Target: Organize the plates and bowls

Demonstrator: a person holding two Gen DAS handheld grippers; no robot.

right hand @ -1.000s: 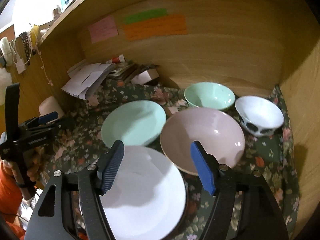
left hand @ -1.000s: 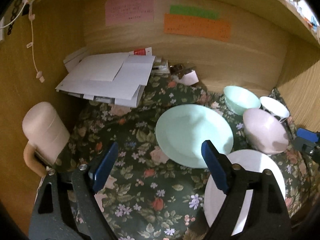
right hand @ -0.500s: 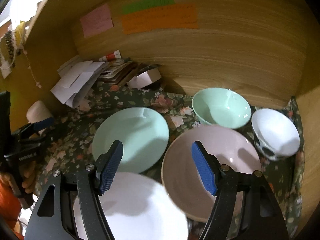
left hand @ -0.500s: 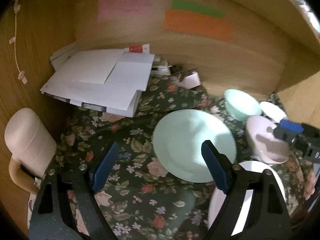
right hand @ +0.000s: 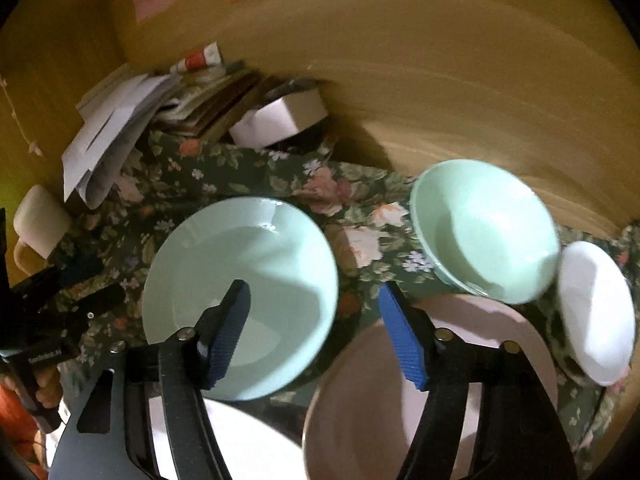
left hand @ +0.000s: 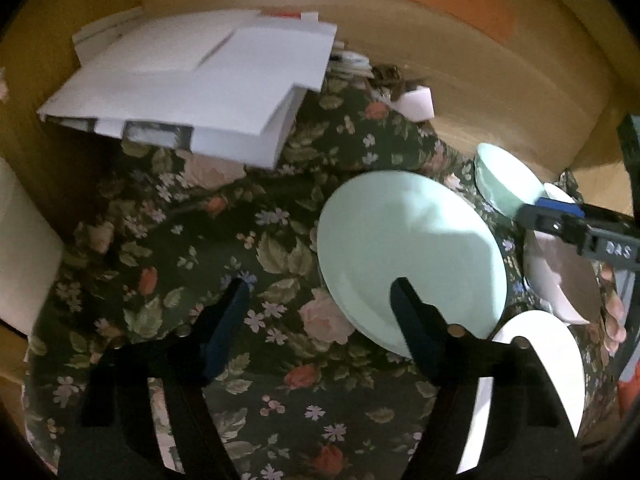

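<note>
Two plates [right hand: 240,304] [left hand: 536,380], three bowls [right hand: 484,228] [right hand: 596,312] [right hand: 472,396], one mug [right hand: 40,224].

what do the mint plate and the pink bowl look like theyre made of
Mint plate: probably glazed ceramic or melamine; smooth and glossy, with small bright highlights near its far rim. Pink bowl: likely the same sort of ware, an even pale surface with softer sheen. The look alone cannot settle which.

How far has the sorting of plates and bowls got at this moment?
Nothing looks stacked yet: the mint plate, white plate, pink bowl, mint bowl and white bowl each lie separately on the floral cloth. In hand: nothing. The left gripper and right gripper hover empty, jaws just narrowing. All the stacking remains.
</note>
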